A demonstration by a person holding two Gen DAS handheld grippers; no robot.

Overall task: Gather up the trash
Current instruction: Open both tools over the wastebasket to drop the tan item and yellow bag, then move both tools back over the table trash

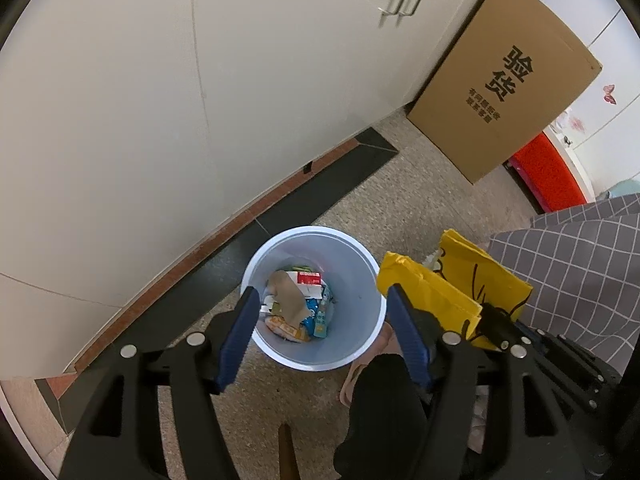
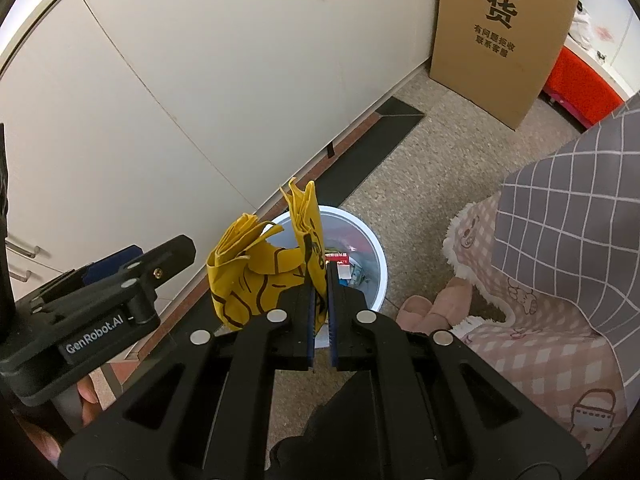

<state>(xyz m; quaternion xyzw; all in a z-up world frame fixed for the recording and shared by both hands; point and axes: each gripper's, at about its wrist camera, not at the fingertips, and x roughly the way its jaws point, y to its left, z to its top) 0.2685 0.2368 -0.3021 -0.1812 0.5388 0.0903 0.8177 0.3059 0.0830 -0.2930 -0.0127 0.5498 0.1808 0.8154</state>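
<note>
While the left gripper [image 1: 320, 316] hangs above the white bin [image 1: 360, 276] with its jaws spread wide and nothing between them, the right gripper [image 2: 320, 296] has its jaws pinching a crumpled yellow bag [image 2: 256, 272] printed with black lines. From the right wrist view the bag stands up out of the jaws, one folded part rising straight ahead and the rest bulging to the left, and it sits in front of the bin's near rim. From the left wrist view the same bag [image 1: 448, 288] appears just to the right of the bin, above the floor.

The bin stands on the speckled floor [image 1: 400, 200] close to a dark strip along the base of a white cabinet [image 1: 200, 80]. Inside it lie wrappers and small cartons [image 1: 300, 300], among them a red-and-white box, a tan scrap and blue packets. A tall cardboard box [image 1: 504, 80] with black printed characters leans against the cabinet farther back, with something red [image 1: 548, 172] beside it. A grey checked cloth [image 2: 568, 220] fills the right side, over a pink patterned fabric [image 2: 532, 344], and pink slippers [image 2: 432, 308] rest on the floor near the bin.
</note>
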